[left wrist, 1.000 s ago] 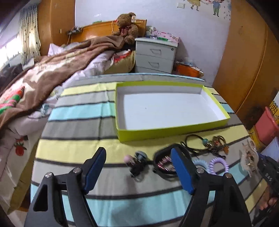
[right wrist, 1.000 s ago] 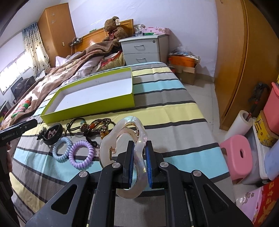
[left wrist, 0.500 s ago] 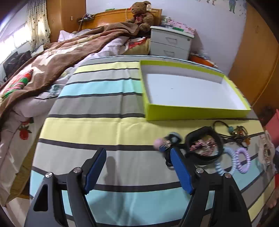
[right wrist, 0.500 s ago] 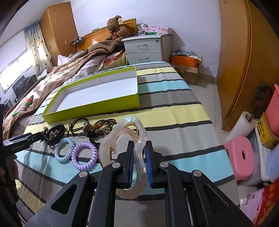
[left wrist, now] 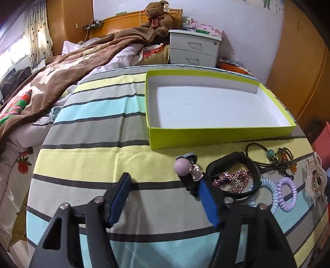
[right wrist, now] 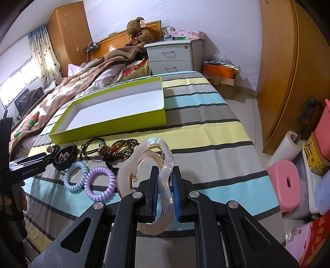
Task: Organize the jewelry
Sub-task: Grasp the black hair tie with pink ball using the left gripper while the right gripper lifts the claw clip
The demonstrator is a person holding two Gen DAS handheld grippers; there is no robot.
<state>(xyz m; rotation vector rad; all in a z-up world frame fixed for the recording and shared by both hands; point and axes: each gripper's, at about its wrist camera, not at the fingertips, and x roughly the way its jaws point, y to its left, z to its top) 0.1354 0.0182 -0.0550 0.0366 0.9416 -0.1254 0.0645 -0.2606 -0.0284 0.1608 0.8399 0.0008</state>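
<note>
My left gripper [left wrist: 163, 179] hangs low over the striped bedspread with its jaws closing; only bare cloth lies between them. A black hair tie with a pink ball [left wrist: 182, 167] lies against the tip of its right finger. Beside that are a black bangle [left wrist: 233, 158] around a pink rhinestone piece, a blue spiral tie [left wrist: 270, 185], a purple spiral tie [left wrist: 288, 193] and beaded bracelets [left wrist: 284, 156]. The right gripper [right wrist: 165, 185] is shut on a clear hair claw [right wrist: 152, 175], held just above the bed. The green box [left wrist: 218, 140] behind them is white inside and holds nothing.
A brown blanket [left wrist: 61, 78] covers the bed's left side. At the head stand a grey nightstand [left wrist: 193, 49] and a teddy bear [left wrist: 158, 14]. Right of the bed are a pink stool [right wrist: 288, 183], storage bins and a wooden wardrobe [right wrist: 288, 72].
The left gripper has sunk and shifted left, so the pink-ball hair tie went from midway between its fingers to its right fingertip. Its jaws have narrowed. The right gripper and claw stay put.
</note>
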